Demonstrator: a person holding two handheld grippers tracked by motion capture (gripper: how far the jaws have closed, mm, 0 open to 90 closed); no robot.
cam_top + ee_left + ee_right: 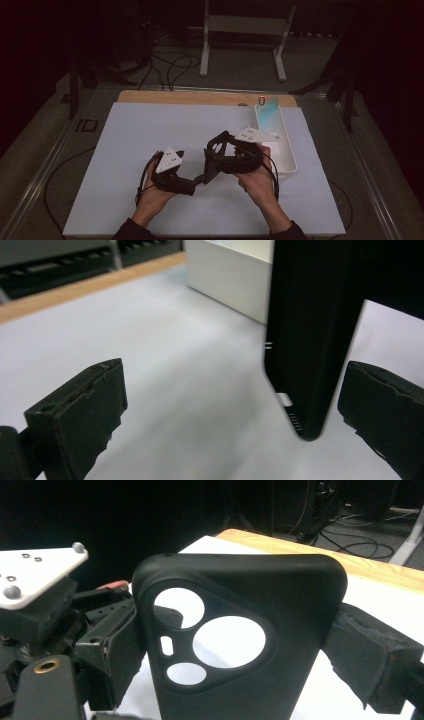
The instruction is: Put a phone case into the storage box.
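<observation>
We clamped the black phone case in our right gripper, at frame centre, to steady it. Our left gripper stood released, jaws clear of its lower corner.

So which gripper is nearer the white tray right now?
Right. The right gripper, clamped on the black phone case, sits just beside the white tray; the left gripper stands open farther off.

No legible text, label, brand, number or sign appears on any surface in the three views. The black phone case bears only camera cut-outs, without lettering. The white bin is likewise unmarked.
</observation>
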